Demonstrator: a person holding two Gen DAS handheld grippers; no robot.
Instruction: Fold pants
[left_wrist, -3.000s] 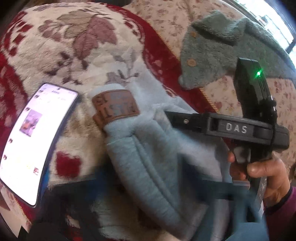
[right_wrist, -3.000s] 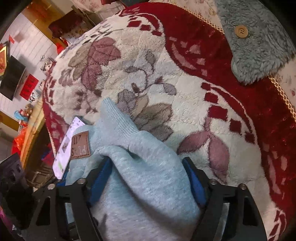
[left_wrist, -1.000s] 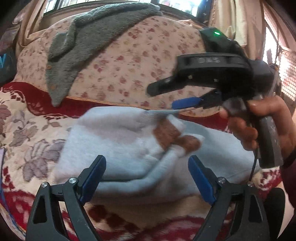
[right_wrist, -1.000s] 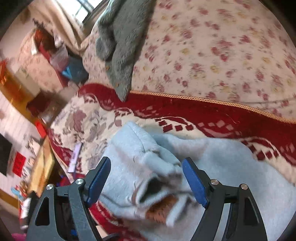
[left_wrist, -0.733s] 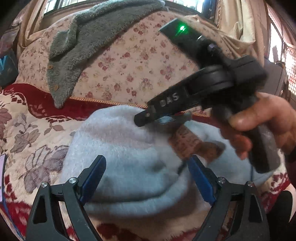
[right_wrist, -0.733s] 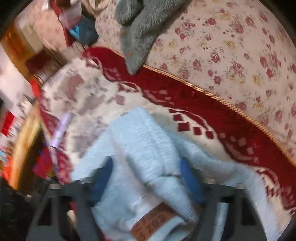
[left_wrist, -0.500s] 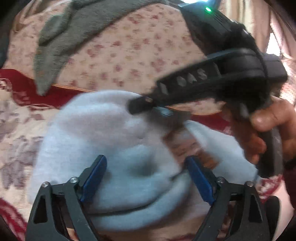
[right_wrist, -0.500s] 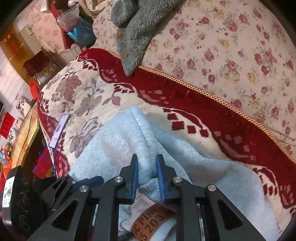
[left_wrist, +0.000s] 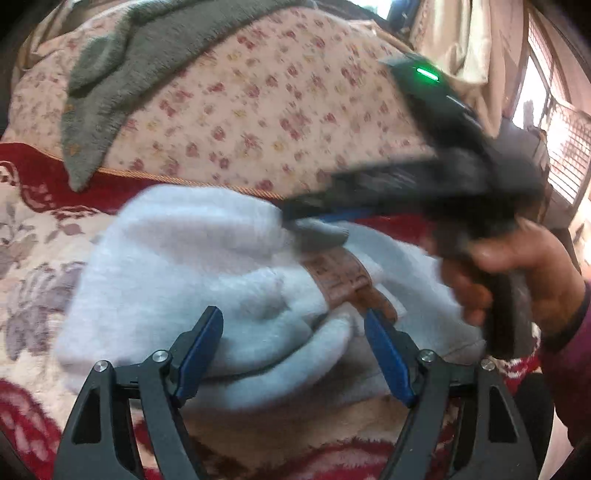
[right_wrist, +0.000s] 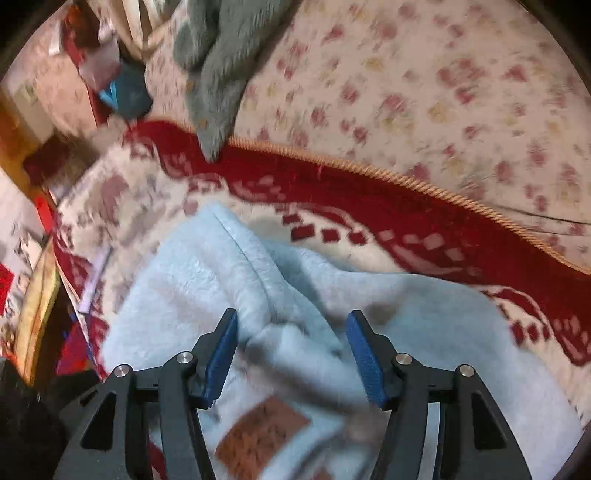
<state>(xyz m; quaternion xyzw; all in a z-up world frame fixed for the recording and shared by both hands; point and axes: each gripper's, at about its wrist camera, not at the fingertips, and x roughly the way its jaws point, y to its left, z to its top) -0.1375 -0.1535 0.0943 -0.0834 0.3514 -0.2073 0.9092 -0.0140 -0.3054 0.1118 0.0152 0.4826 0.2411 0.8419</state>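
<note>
Right wrist: pants (right_wrist: 229, 280) edge probably nears cushion (right_wrist: 424, 92).

Two close wrist views angled down, sharing the pants (left_wrist: 207, 258) on the sofa (right_wrist: 406, 92).

I count one pair of pants (left_wrist: 207, 266), one grey garment (left_wrist: 110, 85), two grippers, left (left_wrist: 293, 354) and right (right_wrist: 291, 354)

Left hand-held gripper (left_wrist: 293, 345) angled down, jaws spread; right hand-held gripper (right_wrist: 291, 350) tilted steeply, jaws opening, gripped by right hand (left_wrist: 524, 273).
</note>
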